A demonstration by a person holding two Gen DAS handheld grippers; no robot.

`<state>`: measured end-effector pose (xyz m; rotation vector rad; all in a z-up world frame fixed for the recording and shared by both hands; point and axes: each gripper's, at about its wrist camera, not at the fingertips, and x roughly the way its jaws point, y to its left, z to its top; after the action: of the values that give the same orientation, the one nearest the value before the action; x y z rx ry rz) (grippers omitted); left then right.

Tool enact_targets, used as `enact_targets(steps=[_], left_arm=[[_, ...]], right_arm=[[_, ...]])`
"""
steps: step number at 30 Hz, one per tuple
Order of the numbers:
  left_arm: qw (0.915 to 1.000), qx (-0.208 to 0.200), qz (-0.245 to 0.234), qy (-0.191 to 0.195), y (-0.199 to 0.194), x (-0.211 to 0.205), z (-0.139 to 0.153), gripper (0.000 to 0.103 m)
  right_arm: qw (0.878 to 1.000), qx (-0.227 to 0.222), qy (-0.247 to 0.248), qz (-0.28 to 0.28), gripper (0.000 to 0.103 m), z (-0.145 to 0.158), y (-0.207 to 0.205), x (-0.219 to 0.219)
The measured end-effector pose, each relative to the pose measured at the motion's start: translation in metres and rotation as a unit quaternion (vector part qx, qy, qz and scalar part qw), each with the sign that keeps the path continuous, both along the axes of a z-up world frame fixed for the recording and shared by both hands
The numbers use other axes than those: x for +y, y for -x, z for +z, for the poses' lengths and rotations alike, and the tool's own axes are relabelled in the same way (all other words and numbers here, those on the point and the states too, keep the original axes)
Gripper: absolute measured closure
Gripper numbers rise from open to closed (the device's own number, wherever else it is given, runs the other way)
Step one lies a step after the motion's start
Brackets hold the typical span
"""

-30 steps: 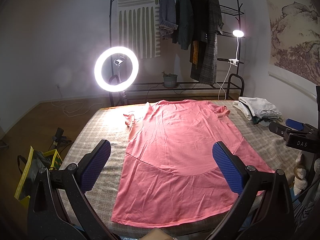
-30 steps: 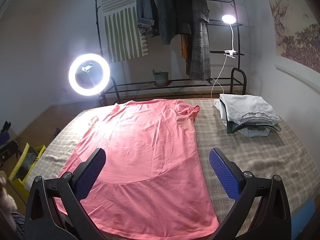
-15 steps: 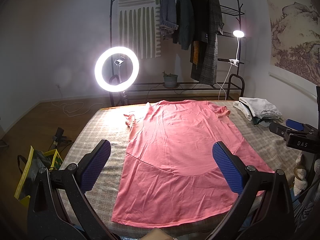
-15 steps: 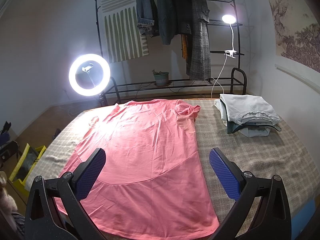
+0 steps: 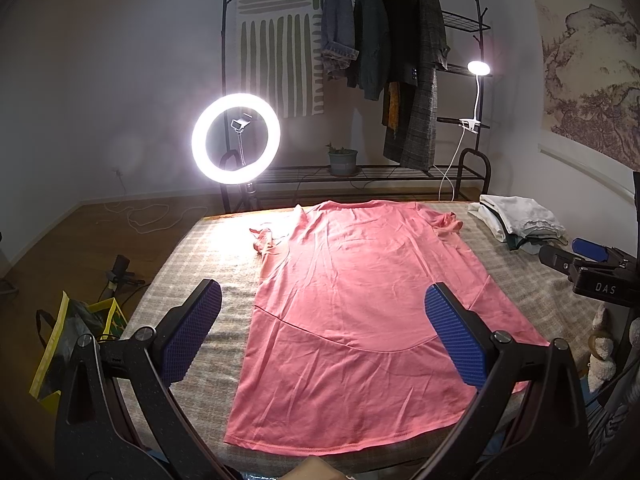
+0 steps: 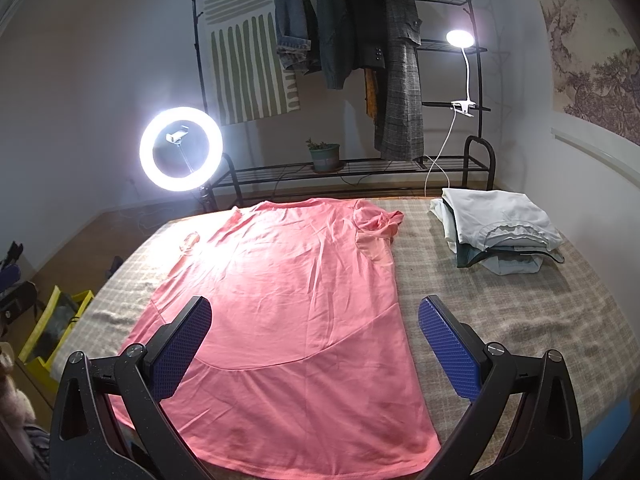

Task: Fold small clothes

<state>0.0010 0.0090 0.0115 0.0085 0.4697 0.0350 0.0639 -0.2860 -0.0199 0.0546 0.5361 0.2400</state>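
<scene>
A pink short-sleeved dress (image 5: 360,304) lies flat on the checked bed cover, hem toward me, neck at the far edge. It also shows in the right wrist view (image 6: 296,312). My left gripper (image 5: 322,332) is open and empty, held above the dress's lower half. My right gripper (image 6: 314,344) is open and empty, held above the dress's right lower part. The right gripper's body (image 5: 592,272) shows at the right edge of the left wrist view. The far sleeves are bunched.
A stack of folded clothes (image 6: 500,232) sits at the bed's far right corner, also in the left wrist view (image 5: 516,220). A lit ring light (image 5: 236,138) and a clothes rack (image 5: 380,60) stand behind the bed. A yellow bag (image 5: 68,344) is on the floor at left.
</scene>
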Motion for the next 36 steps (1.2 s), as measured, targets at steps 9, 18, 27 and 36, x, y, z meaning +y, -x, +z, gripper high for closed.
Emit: enact_targets(steps=[9,18,27,36], left_arm=[[1.0,0.0,0.0,0.0,-0.001,0.001,0.0,0.0],[1.0,0.0,0.0,0.0,-0.001,0.002,0.0,0.0],[0.9998,0.002,0.017,0.007,-0.003,0.021,0.001,0.0],[0.9995,-0.001,0.032,0.006,0.002,0.031,-0.002,0.0]], right_arm=[[1.0,0.0,0.0,0.001,0.0,0.0,0.0,0.001],[1.0,-0.002,-0.001,0.003,0.0,0.0,-0.002,0.008],[1.0,-0.006,-0.005,0.015,0.0,0.008,-0.004,0.027],[0.999,-0.015,-0.001,0.035,0.0,0.012,-0.009,0.051]])
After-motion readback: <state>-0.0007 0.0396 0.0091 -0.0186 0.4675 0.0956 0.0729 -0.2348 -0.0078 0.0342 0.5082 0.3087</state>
